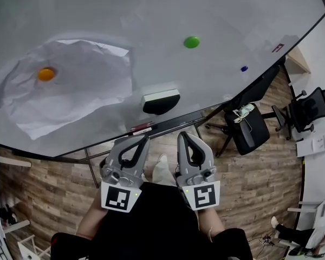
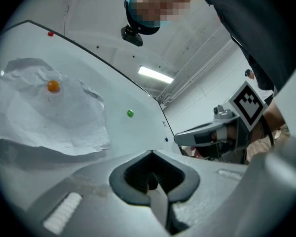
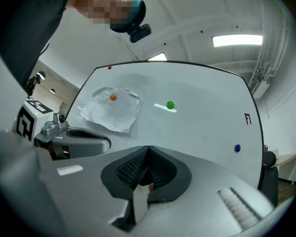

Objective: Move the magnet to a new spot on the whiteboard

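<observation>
Green magnet, a round button with no long axis, dome facing out from the whiteboard, sits right of the crumpled paper. My left gripper and right gripper, below the paper, are closed and empty. I should open one, approach squarely and pinch the rim.

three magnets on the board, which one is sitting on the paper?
The orange magnet, on the crumpled paper at the head view's left. The green magnet and the small blue magnet sit on bare whiteboard.
</observation>
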The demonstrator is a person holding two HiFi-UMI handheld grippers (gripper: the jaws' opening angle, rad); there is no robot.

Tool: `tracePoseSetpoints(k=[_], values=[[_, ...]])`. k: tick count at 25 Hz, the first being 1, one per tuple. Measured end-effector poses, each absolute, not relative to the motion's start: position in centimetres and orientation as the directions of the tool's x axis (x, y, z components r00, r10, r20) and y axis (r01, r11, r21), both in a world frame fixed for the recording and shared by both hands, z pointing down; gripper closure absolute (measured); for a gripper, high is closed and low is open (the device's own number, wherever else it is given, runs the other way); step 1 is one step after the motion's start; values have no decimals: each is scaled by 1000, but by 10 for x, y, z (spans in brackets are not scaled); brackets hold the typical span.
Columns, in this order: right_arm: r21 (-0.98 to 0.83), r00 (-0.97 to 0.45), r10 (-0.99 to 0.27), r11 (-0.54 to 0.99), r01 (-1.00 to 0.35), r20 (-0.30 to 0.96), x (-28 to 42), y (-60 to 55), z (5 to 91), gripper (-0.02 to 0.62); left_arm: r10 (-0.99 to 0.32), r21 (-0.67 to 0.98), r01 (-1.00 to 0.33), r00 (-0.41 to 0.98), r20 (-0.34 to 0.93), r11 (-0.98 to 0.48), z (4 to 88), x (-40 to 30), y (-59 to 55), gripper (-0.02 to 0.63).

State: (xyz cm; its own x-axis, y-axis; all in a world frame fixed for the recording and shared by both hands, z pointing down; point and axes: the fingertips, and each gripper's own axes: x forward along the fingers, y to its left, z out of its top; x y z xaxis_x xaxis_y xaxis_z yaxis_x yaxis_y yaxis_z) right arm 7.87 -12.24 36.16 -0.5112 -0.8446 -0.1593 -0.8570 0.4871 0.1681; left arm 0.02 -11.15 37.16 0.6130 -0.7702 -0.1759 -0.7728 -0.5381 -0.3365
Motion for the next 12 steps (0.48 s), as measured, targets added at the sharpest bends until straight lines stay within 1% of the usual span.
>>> tracePoseSetpoints(k=[12], values=[[162, -496, -858, 474, -865, -135, 73, -123, 374, 594, -782, -323, -783, 600, -165, -532, 380, -8, -115, 611]])
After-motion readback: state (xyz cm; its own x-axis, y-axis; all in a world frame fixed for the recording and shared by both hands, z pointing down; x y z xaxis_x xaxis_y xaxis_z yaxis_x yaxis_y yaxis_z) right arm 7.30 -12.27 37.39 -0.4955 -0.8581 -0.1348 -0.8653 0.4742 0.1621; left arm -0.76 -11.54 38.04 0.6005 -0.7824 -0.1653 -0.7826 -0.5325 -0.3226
